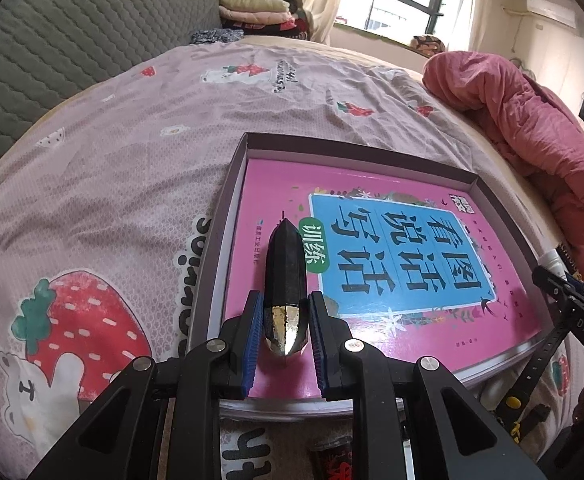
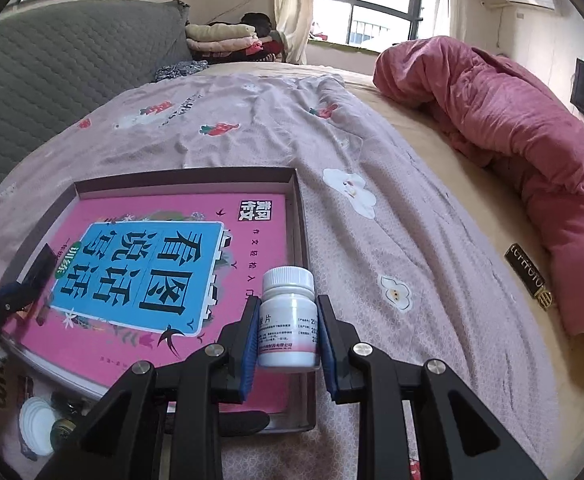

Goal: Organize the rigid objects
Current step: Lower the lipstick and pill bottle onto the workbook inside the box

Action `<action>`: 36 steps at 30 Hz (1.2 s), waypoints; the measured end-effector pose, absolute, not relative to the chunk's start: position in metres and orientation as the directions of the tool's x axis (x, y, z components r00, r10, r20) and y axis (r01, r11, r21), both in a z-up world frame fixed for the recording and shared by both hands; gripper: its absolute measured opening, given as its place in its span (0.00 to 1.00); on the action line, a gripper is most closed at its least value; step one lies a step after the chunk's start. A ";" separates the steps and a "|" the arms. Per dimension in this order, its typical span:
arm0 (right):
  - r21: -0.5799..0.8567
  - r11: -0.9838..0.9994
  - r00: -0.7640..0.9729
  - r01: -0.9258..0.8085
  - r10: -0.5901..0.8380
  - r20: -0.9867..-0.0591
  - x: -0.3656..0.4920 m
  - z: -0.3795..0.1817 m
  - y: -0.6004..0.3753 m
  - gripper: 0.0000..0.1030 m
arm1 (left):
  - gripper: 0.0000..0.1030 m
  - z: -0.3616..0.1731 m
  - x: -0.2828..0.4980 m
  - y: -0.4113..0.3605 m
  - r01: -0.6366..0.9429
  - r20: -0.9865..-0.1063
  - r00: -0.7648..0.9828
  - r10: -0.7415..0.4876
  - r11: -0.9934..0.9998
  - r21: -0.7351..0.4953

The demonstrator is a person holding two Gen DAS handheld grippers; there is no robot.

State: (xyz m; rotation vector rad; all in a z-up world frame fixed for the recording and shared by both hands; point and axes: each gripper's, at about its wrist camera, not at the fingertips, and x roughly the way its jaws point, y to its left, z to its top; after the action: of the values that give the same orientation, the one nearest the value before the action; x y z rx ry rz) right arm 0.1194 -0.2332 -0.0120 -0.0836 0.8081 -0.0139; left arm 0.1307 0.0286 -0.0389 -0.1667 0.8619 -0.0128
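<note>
- Bedding is seen across both views: a mauve sheet (image 1: 139, 128) printed with strawberries and bears, with a rumpled pink quilt (image 2: 504, 136) heaped along its far right side.
- Propped at the left, a grey quilted headboard (image 1: 71, 28) is seen, and folded clothes (image 2: 223, 40) are stacked beyond it by the window.
- On the sheet a shallow cardboard box (image 1: 227, 216) is laid, and a pink book (image 2: 163, 264) with a blue title panel lies flat inside it, filling most of the floor.
- The left gripper (image 1: 285, 328) is held over the book's near edge, its blue pads pressed onto a black faceted tube (image 1: 285, 264) with a gold end; the tube points away along the fingers, above the cover.
- The right gripper (image 2: 287, 332) is pinched on a white pill bottle (image 2: 287, 316), which is held upright over the box's right wall, cap up.
- A gold-lettered black bar (image 2: 528, 276) lies on the tan mattress cover below the quilt.
- Small items at the box's near side are too dim to be told.
</note>
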 end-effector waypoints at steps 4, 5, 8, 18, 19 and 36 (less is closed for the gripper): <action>-0.088 0.996 0.689 -0.019 -0.050 -0.723 0.118 -0.010 -0.231 0.26 | 0.22 -0.038 0.131 0.033 -0.069 -0.756 0.650 -0.078 0.985 -0.160; -0.092 0.995 0.690 -0.021 -0.053 -0.722 0.117 -0.010 -0.230 0.26 | 0.22 -0.038 0.131 0.034 -0.070 -0.756 0.650 -0.078 0.984 -0.161; -0.069 0.996 0.690 -0.048 -0.017 -0.724 0.116 -0.008 -0.226 0.26 | 0.22 -0.038 0.131 0.034 -0.070 -0.757 0.650 -0.072 0.986 -0.153; -0.063 0.997 0.608 -0.039 -0.026 -0.794 0.127 -0.021 -0.213 0.26 | 0.22 -0.037 0.129 0.036 -0.072 -0.758 0.648 -0.073 0.985 -0.157; -0.062 0.997 0.601 -0.036 -0.029 -0.799 0.128 -0.022 -0.214 0.26 | 0.22 -0.038 0.129 0.036 -0.072 -0.759 0.647 -0.073 0.985 -0.156; -0.018 1.000 0.574 -0.023 -0.001 -0.819 0.128 -0.028 -0.220 0.26 | 0.22 -0.038 0.128 0.035 -0.068 -0.761 0.646 -0.066 0.987 -0.144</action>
State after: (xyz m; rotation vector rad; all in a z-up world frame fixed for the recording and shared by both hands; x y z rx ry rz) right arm 0.1280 -0.2197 -0.0284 -0.0274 0.9591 0.0132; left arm 0.1280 0.0346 -0.0378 -0.1650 0.8701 0.0014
